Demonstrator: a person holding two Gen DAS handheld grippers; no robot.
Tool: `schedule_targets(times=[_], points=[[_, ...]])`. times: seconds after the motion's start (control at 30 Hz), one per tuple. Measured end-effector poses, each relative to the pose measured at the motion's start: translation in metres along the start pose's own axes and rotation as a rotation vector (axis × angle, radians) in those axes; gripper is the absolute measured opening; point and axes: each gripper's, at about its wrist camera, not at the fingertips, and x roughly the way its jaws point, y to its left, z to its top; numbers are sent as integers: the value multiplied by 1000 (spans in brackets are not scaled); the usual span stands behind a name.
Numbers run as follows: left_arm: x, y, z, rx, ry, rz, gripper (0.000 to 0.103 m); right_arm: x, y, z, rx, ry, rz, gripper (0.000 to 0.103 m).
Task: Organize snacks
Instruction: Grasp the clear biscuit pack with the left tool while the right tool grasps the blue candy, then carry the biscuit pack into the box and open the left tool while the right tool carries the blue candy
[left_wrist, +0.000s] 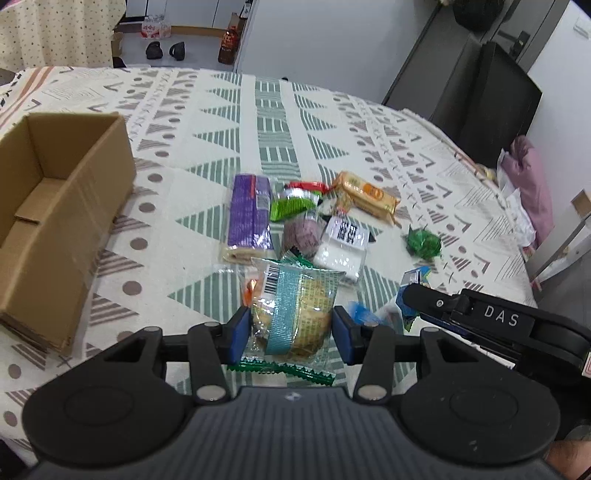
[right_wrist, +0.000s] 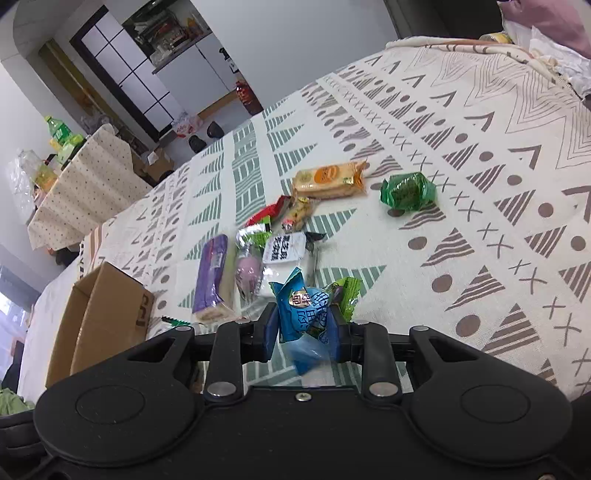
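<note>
Crinkly film is the hazard: the clear biscuit packet (left_wrist: 291, 314) is bracketed by the left gripper (left_wrist: 290, 332), whose pads seem barely to touch it, so it could slide out on the way to the cardboard box (left_wrist: 55, 221) at left. The blue packet (right_wrist: 306, 314) is pinched firmly by the right gripper (right_wrist: 304, 328), held low over the tablecloth (right_wrist: 480, 184) beside the snack pile (right_wrist: 266, 240).

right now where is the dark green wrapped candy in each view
Left wrist: dark green candy sits right of centre, alone on the cloth, right of the snack pile.
Right wrist: dark green candy sits upper centre-right, just right of the orange cracker pack.
Shared landmark: the orange cracker pack, left of it in both.
</note>
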Motion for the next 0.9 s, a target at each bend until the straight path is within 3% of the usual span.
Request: schedule_targets(times=[0.37,0.9], points=[[-47,27,16,-32,-68,35,46,-19,52,6,-56,-47,76,28],[-95,92,40,-99,-169,107,47,-15,138,-2,-172,-59,182,28]])
